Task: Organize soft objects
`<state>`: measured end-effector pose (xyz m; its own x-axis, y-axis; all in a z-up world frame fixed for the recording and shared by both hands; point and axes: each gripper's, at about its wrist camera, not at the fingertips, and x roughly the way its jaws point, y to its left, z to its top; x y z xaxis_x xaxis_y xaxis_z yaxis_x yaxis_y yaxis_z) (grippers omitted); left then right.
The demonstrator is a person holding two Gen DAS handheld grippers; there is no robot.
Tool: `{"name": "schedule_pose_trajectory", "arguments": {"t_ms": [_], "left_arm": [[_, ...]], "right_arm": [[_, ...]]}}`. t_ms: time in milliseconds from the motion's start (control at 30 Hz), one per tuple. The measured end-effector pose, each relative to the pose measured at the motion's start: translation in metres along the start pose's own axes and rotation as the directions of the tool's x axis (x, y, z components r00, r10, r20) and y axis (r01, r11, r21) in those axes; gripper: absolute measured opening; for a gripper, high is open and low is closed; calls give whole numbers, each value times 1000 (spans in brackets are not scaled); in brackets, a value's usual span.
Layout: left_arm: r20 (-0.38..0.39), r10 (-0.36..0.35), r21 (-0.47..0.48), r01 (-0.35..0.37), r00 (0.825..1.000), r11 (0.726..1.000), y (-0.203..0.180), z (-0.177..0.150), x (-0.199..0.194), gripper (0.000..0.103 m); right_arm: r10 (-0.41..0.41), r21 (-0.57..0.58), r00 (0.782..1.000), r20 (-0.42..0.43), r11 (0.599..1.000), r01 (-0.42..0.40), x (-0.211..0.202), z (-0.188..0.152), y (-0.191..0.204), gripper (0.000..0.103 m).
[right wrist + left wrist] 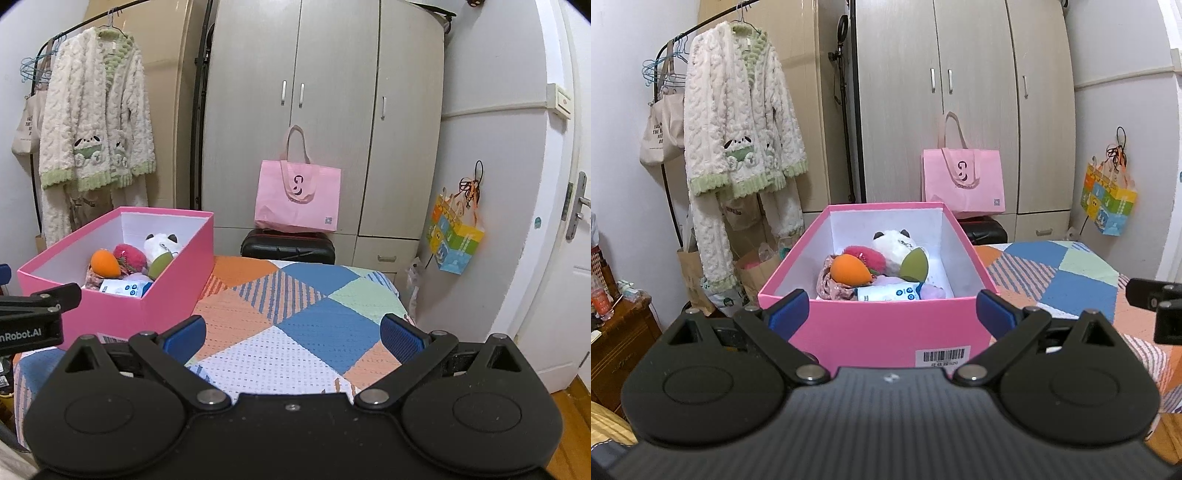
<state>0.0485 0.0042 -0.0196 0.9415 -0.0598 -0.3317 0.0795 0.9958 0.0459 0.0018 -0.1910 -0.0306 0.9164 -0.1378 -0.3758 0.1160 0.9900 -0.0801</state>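
Your left hand-held gripper [892,310]: fingers spread wide, empty, pink box [886,328] straight ahead holding soft toys [879,266]. Your right hand-held gripper [293,336]: likewise spread, empty, above patchwork bed [295,314], box to its left.

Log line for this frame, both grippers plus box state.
left gripper: open, empty, facing pink box | right gripper: open, empty, over bedspread | box: soft items inside

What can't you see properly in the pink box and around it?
- Bottom of the pink box: left wrist view, hidden by its front wall and the piled toys.
- Pale purple thing: mostly covered by the white packet.
- Barcode label: print too small to read.
- Left tongs: right wrist view, cut off by the left edge.
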Motion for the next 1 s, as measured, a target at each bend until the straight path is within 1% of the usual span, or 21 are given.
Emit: {"name": "schedule_pose_trajectory", "arguments": {"t_ms": [200, 400, 567, 700, 800, 1000], "left_arm": [[-7, -3, 3, 3, 1000, 1000, 0, -2, -1, 98], [-3, 3, 2, -3, 1000, 1000, 0, -3, -2, 98], [-2, -15, 10, 15, 1000, 1000, 0, -5, -4, 98], [-3, -17, 13, 17, 1000, 1000, -1, -5, -4, 103], [-14, -23, 3, 24, 1000, 1000, 1, -4, -2, 103], [-21, -7, 3, 7, 1000, 1000, 2, -5, 0, 103]], "right_arm": [[-2, 2, 1000, 1, 1000, 2, 0, -1, -1, 102], [-15, -7, 1000, 23, 1000, 15, -4, -4, 2, 102], [-21, -8, 999, 26, 1000, 22, -4, -4, 2, 102], [-22, -9, 999, 25, 1000, 22, -4, -3, 2, 102], [-24, -14, 999, 21, 1000, 25, -4, -4, 3, 102], [-29, -20, 999, 16, 999, 29, 0, -5, 4, 102]]}}
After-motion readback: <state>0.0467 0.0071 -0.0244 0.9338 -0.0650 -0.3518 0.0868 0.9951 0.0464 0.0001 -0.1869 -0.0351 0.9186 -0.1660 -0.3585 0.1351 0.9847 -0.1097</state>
